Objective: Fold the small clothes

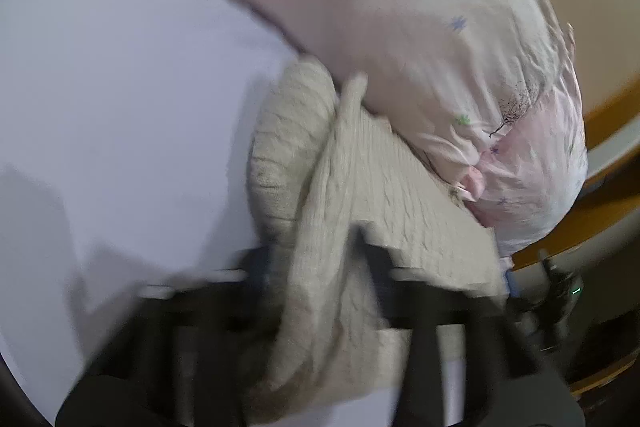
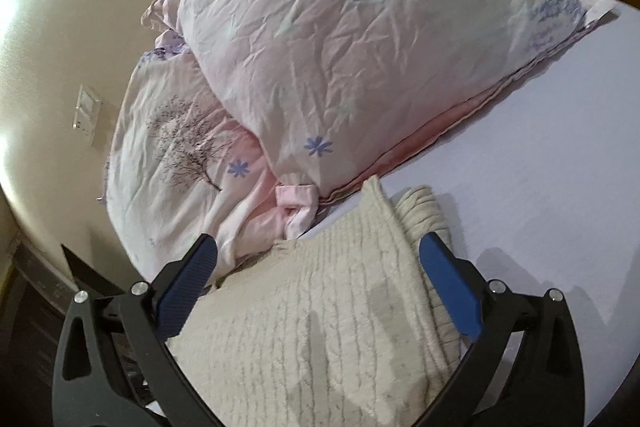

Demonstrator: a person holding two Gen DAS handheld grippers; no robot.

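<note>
Below, right gripper (image 2: pixel 318 247) astride sweater (image 2: pixel 320 327).

right gripper (image 2: pixel 316 255): matte black curved arms with triangular cutouts, blue ribbed pads (image 2: pixel 188 283) on the inner faces, silver round screw heads at the pivots, lower half of frame. left gripper (image 1: pixel 316 267): black, motion-blurred, pale pin ends, along the bottom of frame.

Left wrist view smeared by motion blur; right wrist view sharp. Glare on wall (image 2: pixel 16 27) far left, fisheye-bent edges, soft shadows.
</note>
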